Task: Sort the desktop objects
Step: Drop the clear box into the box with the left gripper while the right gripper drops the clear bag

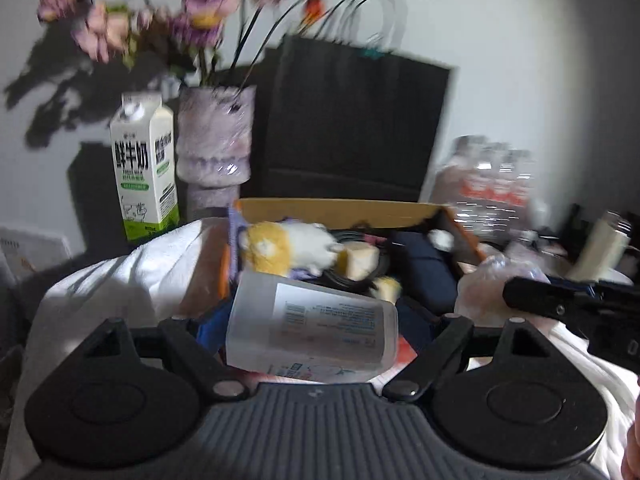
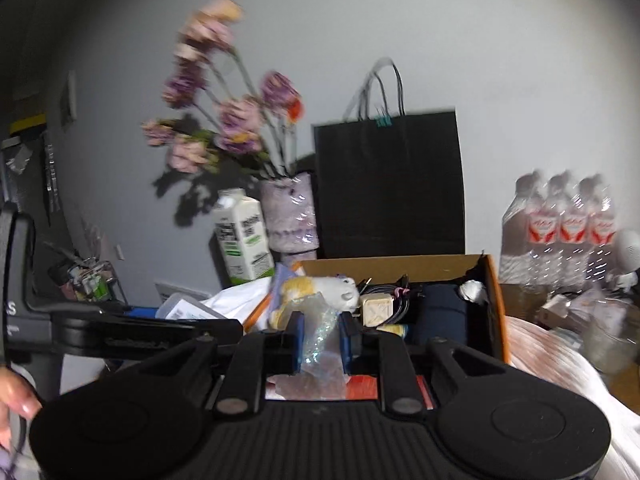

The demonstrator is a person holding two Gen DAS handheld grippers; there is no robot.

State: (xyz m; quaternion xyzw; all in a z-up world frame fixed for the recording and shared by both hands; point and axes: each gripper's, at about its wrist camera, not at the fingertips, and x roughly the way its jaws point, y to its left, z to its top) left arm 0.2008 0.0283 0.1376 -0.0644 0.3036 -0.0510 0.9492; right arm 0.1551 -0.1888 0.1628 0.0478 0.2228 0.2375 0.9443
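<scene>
The left gripper (image 1: 312, 328) holds one translucent plastic container (image 1: 312, 332) lying sideways between wide-set jaws, while the right gripper (image 2: 322, 344) is pinched narrow on one crinkly clear plastic bag (image 2: 320, 344); both hang just short of the cardboard box (image 2: 400, 266). I judge the sorting partly done: the box already holds one yellow-and-white plush toy (image 1: 288, 248), a coil of black cable (image 2: 380, 292), a cream cube (image 2: 376, 309) and a dark blue pouch (image 2: 442, 312), and the two carried items have yet to go in. Behind stand one milk carton (image 1: 146, 168), one vase of flowers (image 1: 216, 136), one black paper bag (image 1: 352, 120) and, in the right view, a shrink-wrapped pack showing three bottles (image 2: 560, 228).
</scene>
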